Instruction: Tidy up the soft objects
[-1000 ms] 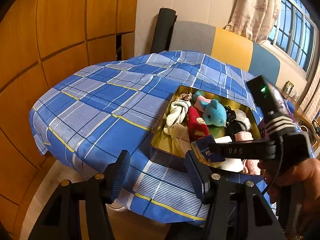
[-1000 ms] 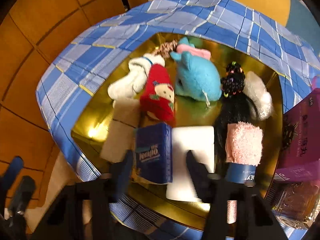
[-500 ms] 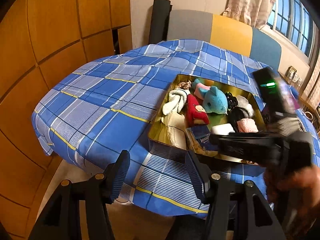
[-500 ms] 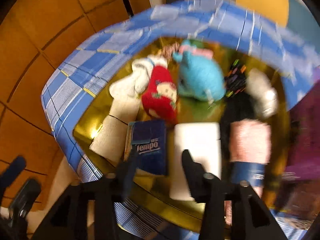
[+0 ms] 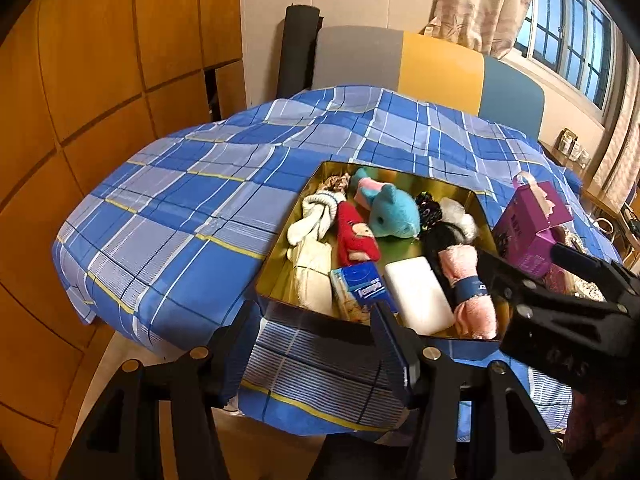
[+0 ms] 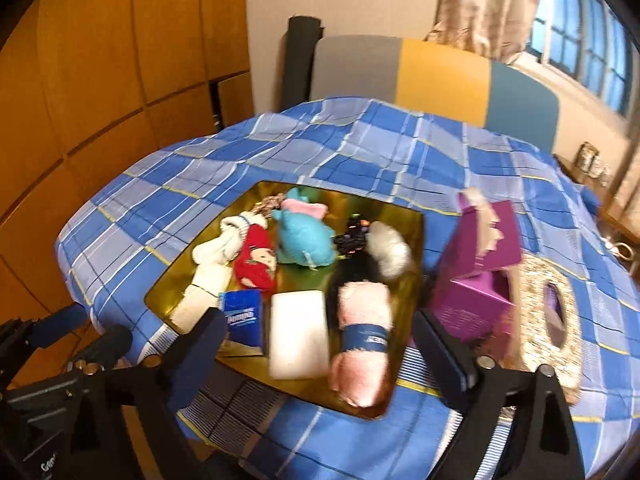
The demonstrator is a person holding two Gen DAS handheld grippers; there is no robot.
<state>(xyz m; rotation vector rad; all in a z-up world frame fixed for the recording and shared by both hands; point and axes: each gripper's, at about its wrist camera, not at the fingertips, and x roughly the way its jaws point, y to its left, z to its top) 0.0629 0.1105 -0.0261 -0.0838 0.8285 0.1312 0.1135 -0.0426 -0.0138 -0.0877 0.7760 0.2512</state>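
Right gripper [image 6: 320, 344] wide apart above tissue pack [image 6: 245, 317] in tin [image 6: 160, 294]

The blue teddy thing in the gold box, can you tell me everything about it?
The blue plush toy is a small, fuzzy turquoise animal lying on its side in the far half of the gold tin. It has a rounded body and a dark eye in the left wrist view. A pink and blue piece sits at its far end. The red sock lies beside it, a black beaded hair tie on its other side. Nothing grips it.

Warm dim indoor light, fisheye-bent edges, right wrist view perhaps motion-blurred.
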